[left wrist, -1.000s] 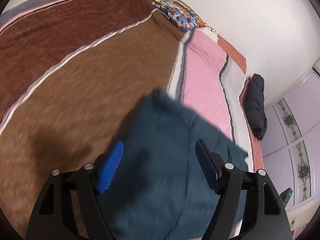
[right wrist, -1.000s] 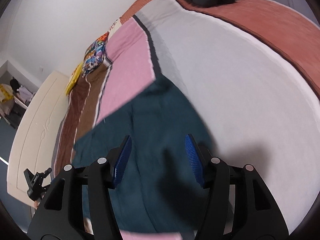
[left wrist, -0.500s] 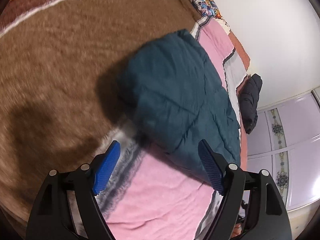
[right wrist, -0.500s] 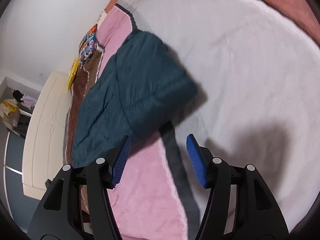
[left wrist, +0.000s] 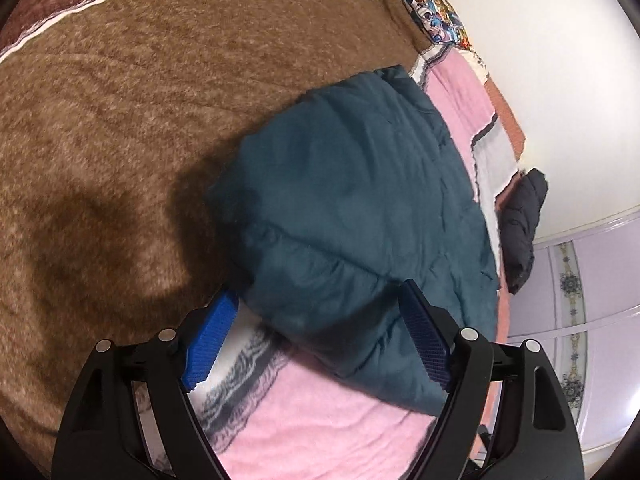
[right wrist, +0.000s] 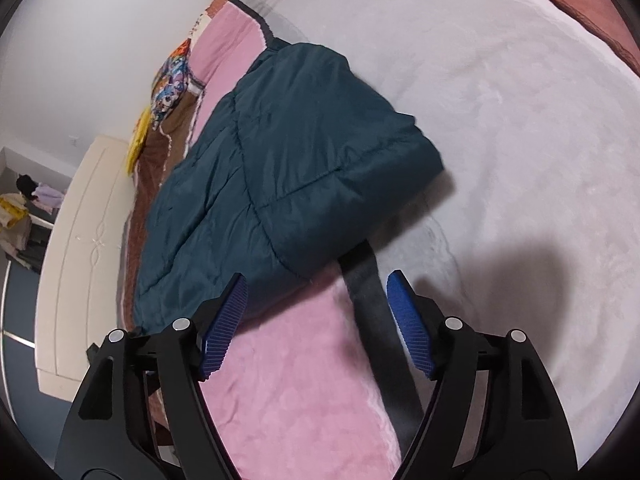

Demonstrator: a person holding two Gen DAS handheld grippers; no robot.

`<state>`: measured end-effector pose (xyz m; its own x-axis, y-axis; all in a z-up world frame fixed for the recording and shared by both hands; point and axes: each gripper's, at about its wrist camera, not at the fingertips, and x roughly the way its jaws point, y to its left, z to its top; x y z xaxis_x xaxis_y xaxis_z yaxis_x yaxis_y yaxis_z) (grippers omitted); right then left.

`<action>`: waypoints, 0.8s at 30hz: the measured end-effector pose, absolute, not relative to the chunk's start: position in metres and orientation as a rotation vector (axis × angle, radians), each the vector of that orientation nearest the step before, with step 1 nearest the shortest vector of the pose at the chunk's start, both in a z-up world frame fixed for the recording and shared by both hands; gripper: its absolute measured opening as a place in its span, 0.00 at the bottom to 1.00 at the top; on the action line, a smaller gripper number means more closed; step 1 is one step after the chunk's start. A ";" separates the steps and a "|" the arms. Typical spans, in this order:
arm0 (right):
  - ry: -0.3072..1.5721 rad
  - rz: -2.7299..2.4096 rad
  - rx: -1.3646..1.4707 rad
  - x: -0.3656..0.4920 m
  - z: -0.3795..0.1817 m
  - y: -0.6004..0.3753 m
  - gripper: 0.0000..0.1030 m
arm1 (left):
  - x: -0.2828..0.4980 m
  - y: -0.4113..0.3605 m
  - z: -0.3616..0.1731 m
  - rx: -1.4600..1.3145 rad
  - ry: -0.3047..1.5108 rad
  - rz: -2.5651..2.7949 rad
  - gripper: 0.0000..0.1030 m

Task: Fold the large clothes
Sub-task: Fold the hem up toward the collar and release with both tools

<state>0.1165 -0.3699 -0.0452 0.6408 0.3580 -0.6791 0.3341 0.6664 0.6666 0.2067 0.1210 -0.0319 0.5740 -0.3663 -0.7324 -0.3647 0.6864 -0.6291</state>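
Left wrist alone shows black coat [left wrist: 522,224] beyond teal jacket [left wrist: 360,208] (both claws gape, empty).

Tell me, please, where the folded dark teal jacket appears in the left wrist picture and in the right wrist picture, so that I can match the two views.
Left wrist: the teal jacket fills the centre and right, lying on the bedspread.
Right wrist: the teal jacket lies in the centre-left, above the open fingers.
Shared landmark: the colourful cartoon pillow, beyond the jacket in both views.
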 end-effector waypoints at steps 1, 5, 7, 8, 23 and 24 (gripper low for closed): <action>0.912 0.010 0.869 0.120 -0.047 -0.369 0.70 | 0.210 0.119 -0.032 -0.844 0.995 0.003 0.77; 0.940 -0.029 0.866 0.141 -0.059 -0.366 0.70 | 0.226 0.115 -0.039 -0.826 1.004 0.024 0.80; 0.946 -0.043 0.896 0.150 -0.068 -0.369 0.70 | 0.232 0.115 -0.042 -0.813 1.000 0.035 0.81; 0.941 -0.046 0.913 0.152 -0.070 -0.370 0.70 | 0.234 0.115 -0.043 -0.813 0.995 0.036 0.81; 0.862 -0.057 0.829 0.151 -0.037 -0.366 0.20 | 0.221 0.105 0.006 -0.643 0.857 -0.044 0.19; 0.858 -0.053 0.812 0.147 -0.033 -0.364 0.20 | 0.215 0.107 0.008 -0.644 0.852 -0.050 0.19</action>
<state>0.1466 -0.3641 -0.0332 0.6714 0.2682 -0.6908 0.3515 0.7055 0.6155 0.2147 0.1068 0.0081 0.6691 -0.2897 -0.6844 -0.2085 0.8107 -0.5471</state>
